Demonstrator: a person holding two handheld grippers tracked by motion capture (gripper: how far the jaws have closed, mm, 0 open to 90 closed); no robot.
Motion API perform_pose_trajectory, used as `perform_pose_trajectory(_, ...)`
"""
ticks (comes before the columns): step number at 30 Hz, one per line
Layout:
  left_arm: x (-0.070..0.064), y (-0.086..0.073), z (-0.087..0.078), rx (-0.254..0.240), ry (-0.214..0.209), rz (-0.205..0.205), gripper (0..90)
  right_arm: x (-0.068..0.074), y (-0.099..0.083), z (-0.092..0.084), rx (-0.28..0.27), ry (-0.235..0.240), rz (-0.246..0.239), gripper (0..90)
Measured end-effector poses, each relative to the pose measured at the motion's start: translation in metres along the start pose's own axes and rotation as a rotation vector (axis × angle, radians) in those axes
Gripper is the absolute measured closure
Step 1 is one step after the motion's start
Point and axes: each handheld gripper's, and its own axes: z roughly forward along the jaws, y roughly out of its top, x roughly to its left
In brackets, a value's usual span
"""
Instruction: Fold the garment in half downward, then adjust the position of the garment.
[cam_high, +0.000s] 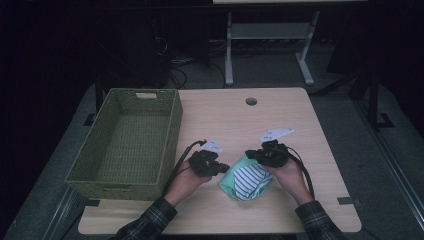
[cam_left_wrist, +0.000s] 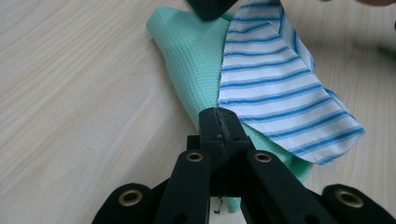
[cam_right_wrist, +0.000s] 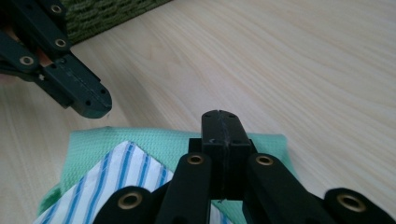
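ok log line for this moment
left gripper: shut, on cloth | right gripper: shut, over cloth | basket: left, empty

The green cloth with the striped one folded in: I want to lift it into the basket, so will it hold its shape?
Probably not. The green cloth looks thin and soft, so it would likely droop. The striped cloth lies loosely folded and might slip free. Both seem light.

I can't read any writing here — no label, brand, number or sign. From where I sit, the green woven basket (cam_high: 125, 142), the wooden table (cam_high: 300, 130), the green cloth (cam_left_wrist: 191, 60) and the blue-striped cloth (cam_left_wrist: 275, 93) all look unmarked — their only pattern is weave, grain and stripes.
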Motion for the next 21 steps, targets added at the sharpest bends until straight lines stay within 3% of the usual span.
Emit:
perform_pose_trajectory(5, -0.002, -0.001, 0.009, 0.038, -0.005, 0.034, 89.6, -0.003, -0.002, 0.012, 0.03, 0.004, 0.011, 89.8)
perform_pose_trajectory(9, -0.002, -0.004, 0.018, 0.064, 0.008, 0.028, 89.6, -0.007, -0.006, 0.021, 0.052, 0.001, 0.019, 89.8)
perform_pose_trajectory(12, 0.001, -0.007, 0.023, 0.097, 0.019, 0.048, 89.6, -0.009, -0.011, 0.029, 0.082, 0.001, 0.02, 89.8)
perform_pose_trajectory(21, 0.0, -0.008, 0.025, 0.102, 0.025, 0.045, 89.5, -0.01, -0.013, 0.033, 0.101, -0.001, 0.02, 89.8)
